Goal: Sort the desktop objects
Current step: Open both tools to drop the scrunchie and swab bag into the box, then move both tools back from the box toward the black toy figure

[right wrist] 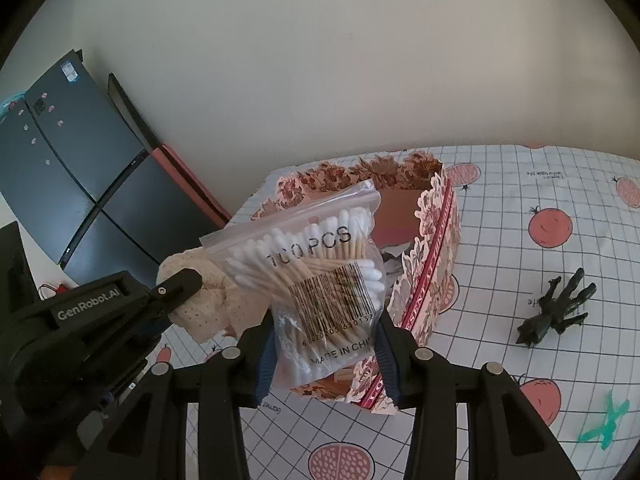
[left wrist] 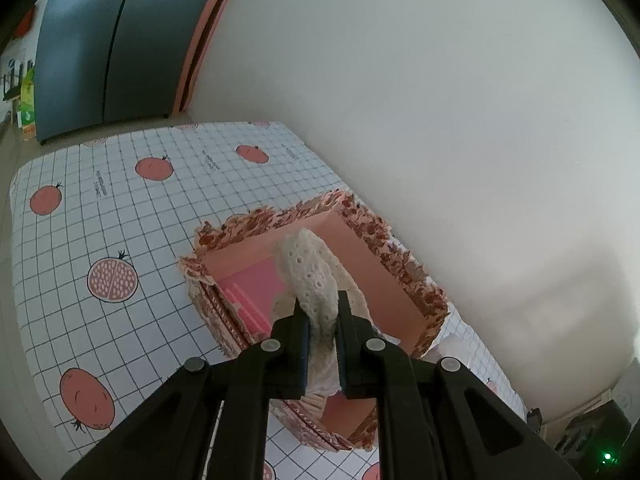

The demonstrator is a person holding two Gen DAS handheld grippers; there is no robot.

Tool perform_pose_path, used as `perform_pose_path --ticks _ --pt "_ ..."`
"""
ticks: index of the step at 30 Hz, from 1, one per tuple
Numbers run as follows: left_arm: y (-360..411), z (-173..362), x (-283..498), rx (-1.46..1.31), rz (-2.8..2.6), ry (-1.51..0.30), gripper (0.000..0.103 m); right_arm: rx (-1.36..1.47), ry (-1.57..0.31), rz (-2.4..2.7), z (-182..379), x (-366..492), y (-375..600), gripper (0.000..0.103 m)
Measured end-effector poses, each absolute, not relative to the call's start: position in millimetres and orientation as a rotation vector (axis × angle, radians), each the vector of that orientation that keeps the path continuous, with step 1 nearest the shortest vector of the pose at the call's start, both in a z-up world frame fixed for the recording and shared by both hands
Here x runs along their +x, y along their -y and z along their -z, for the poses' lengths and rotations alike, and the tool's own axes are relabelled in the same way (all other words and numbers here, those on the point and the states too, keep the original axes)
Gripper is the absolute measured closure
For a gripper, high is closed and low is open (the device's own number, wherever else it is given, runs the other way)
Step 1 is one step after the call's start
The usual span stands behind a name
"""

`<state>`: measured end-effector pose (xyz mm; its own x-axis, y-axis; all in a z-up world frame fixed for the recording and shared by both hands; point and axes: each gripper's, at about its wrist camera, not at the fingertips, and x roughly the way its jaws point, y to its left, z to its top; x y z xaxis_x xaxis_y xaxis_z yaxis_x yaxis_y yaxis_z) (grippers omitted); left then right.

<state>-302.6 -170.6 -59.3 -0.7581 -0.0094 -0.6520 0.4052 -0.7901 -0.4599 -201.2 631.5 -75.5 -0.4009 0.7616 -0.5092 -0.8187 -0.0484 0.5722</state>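
Observation:
My left gripper (left wrist: 320, 304) is shut on a cream lace scrunchie (left wrist: 308, 264), holding it just above the open floral paper box (left wrist: 380, 236) with the pink inside. A pink comb (left wrist: 248, 304) lies in the box. In the right wrist view my right gripper (right wrist: 326, 328) is shut on a clear zip bag of cotton swabs (right wrist: 320, 260), raised in front of the same box (right wrist: 436, 248). The left gripper (right wrist: 188, 280) with the lace scrunchie (right wrist: 212, 308) shows at the left of that view, close beside the bag.
The box stands on a white checked tablecloth (left wrist: 120, 208) with red fruit prints, near the wall. A black claw hair clip (right wrist: 556, 308) and a teal X-shaped thing (right wrist: 604, 420) lie on the cloth right of the box. A dark fridge (left wrist: 100, 52) stands beyond the table.

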Motion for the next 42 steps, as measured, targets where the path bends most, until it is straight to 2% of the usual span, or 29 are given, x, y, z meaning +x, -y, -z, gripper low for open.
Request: perform_pose_path --ticks 6,8,10,13,16,42 --pt "172.1 65.3 -304.8 0.993 2.571 -0.889 0.092 -0.081 -1.003 -1.707 78.4 -202.9 -633.3 0.055" --pt "172.3 67.3 -306.2 1.009 2.562 -0.894 0.09 -0.082 -1.004 -1.7 79.6 -202.4 -634.1 0.05" --pt "173.2 69.2 -307.2 1.024 2.556 -0.907 0.079 -0.078 -1.013 -1.695 81.1 -201.7 -634.1 0.041" --pt "171.9 69.5 -307.8 1.031 2.553 -0.895 0.065 -0.077 -1.012 -1.695 82.0 -202.2 -633.6 0.041" --pt "170.4 71.0 -308.9 1.051 2.546 -0.887 0.06 -0.081 -1.013 -1.694 81.8 -203.7 -633.6 0.041" --pt "156.2 65.9 -310.2 1.127 2.517 -0.835 0.056 -0.056 -1.03 -1.639 80.4 -185.7 -628.6 0.041"
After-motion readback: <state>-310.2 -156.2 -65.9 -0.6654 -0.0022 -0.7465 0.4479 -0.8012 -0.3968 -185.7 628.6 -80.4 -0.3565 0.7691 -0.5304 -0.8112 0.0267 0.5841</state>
